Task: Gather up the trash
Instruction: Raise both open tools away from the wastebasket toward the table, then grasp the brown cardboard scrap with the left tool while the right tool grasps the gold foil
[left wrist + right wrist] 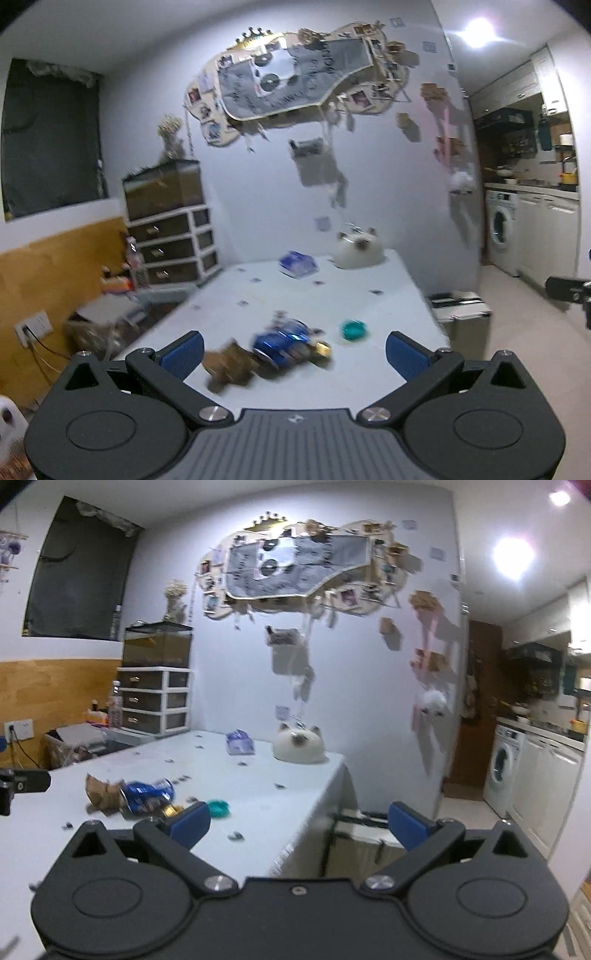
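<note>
On the pale table [332, 295] lies a heap of trash: a crushed blue can [282, 341], crumpled brown paper [229, 365], a small gold piece [322, 349] and a teal cap [354, 329]. My left gripper [294, 354] is open, its blue pads on either side of the heap and a little short of it. In the right wrist view the same blue can [147, 794], brown paper [101, 792] and teal cap [218, 808] lie left of my open right gripper [297, 823], which hangs over the table's right edge with nothing between its fingers.
A white cat-shaped object [357, 251] and a blue-white packet [297, 264] sit at the table's far end. A bin [460, 314] stands on the floor right of the table. Drawers [173, 243] and clutter stand left. A washing machine [502, 768] is far right.
</note>
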A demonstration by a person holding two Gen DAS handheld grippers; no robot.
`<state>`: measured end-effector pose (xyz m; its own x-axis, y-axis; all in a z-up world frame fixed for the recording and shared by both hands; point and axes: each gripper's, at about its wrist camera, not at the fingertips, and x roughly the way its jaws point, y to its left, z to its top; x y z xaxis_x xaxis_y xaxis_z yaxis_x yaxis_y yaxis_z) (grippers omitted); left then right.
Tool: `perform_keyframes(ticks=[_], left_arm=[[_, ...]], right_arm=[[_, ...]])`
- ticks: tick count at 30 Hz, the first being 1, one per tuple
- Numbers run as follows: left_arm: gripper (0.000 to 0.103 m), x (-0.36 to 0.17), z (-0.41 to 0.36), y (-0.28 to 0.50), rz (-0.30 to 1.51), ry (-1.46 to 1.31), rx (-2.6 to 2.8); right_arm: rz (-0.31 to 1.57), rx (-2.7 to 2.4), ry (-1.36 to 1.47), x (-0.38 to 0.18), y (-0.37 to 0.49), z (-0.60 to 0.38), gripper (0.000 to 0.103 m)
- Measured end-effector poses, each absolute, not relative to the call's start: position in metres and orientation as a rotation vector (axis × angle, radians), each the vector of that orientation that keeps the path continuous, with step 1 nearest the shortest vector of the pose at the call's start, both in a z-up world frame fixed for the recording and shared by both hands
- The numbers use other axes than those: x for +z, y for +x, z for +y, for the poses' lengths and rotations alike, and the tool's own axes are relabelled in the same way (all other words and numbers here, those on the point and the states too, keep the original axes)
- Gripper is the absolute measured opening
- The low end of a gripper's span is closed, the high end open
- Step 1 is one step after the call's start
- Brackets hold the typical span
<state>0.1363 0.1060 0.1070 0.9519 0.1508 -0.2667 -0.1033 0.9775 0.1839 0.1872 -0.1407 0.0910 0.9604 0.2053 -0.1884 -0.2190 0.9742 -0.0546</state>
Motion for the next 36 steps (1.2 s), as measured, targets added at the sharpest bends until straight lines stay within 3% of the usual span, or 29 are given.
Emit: perform_keyframes(ticks=[10,20,32,36], left_arm=[[0.103,0.082,0.163,0.245,0.362,0.163,0.180],[0.103,0.007,0.230,0.313,0.491,0.014,0.232],[0.101,-0.020,0.257,0.350,0.438,0.104,0.173],[0.096,-0.021,0.259,0.356,0.444,0.083,0.145]], right_arm=[[0.176,0.335,-0.021,0.115,0.281,-0.091,0.103],[0.369,0.425,0.070,0.070,0.348,-0.051,0.103],[0.543,0.472,0.243,0.023,0.412,-0.007,0.097],[0.585,0.463,0.276,0.010,0.427,0.010,0.090]])
